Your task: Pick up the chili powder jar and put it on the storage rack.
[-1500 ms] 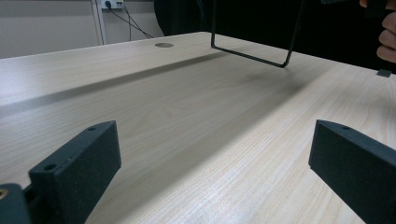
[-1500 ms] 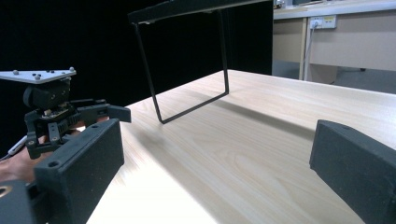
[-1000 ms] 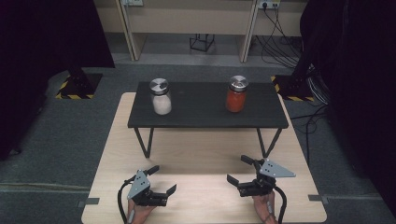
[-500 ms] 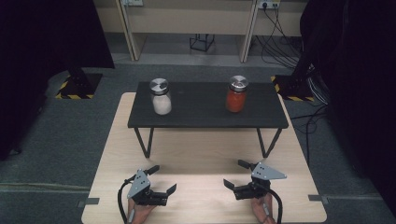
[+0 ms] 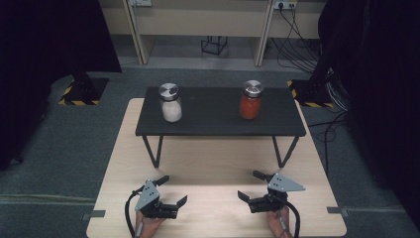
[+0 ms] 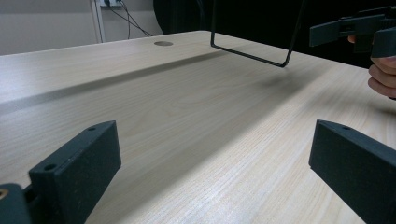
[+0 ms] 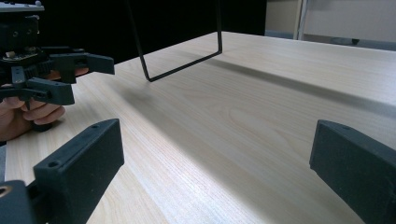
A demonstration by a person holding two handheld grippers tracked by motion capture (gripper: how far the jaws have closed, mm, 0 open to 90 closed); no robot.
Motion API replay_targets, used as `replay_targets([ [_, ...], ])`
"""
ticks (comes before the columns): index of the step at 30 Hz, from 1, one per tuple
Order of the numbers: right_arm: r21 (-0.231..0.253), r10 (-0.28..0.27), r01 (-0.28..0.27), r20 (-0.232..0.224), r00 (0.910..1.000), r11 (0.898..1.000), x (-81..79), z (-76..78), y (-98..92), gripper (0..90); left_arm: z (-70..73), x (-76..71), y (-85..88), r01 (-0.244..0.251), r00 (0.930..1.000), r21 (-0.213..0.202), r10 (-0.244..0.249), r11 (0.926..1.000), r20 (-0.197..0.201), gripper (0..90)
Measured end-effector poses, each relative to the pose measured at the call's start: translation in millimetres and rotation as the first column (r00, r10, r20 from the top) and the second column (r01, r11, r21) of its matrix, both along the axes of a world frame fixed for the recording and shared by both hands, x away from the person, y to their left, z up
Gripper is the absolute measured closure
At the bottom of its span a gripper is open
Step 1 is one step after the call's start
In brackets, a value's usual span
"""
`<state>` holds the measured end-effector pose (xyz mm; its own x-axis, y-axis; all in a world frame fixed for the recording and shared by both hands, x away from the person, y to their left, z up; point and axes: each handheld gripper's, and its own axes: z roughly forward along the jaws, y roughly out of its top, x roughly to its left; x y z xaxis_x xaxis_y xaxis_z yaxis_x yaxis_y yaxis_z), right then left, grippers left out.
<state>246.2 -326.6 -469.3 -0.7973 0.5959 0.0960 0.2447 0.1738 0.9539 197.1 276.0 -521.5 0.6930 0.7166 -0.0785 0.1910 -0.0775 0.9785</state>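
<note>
Bare wood surface (image 5: 218, 168) across lower half of frame, open btwn left gripper (image 5: 172, 191) and right gripper (image 5: 249, 185), both w/ fingers spread, nothing btwn them. Mid-frame: black raised shelf (image 5: 213, 119) blocks the way; its wire legs (image 5: 151, 151) stand left and right, open gap under it btwn them. White jar (image 5: 170, 103) and red jar (image 5: 251, 100) on top, well apart, free room btwn.

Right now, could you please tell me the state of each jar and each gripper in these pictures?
White jar: upright on the black shelf, metal lid on, untouched.
Red jar: upright on the same shelf, metal lid on, untouched.
Left gripper: jaws open, empty, low over the wooden table.
Right gripper: jaws open, empty, low over the table.
</note>
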Motion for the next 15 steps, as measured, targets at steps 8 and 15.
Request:
replay_targets([
  [8, 0.005, -0.005, 0.005, -0.002, 1.0000, 1.000, -0.5, -0.2, -1.4, 2.9, 0.0, 0.1, 0.1, 0.000, 1.0000, 0.000, 0.000, 1.0000, 0.000, 1.5],
  [15, 0.010, -0.006, 0.006, -0.001, 1.0000, 1.000, -0.9, -0.3, -2.6, 2.9, 0.1, 0.3, 0.0, 0.001, 1.0000, 0.000, -0.001, 1.0000, -0.001, 1.5],
])
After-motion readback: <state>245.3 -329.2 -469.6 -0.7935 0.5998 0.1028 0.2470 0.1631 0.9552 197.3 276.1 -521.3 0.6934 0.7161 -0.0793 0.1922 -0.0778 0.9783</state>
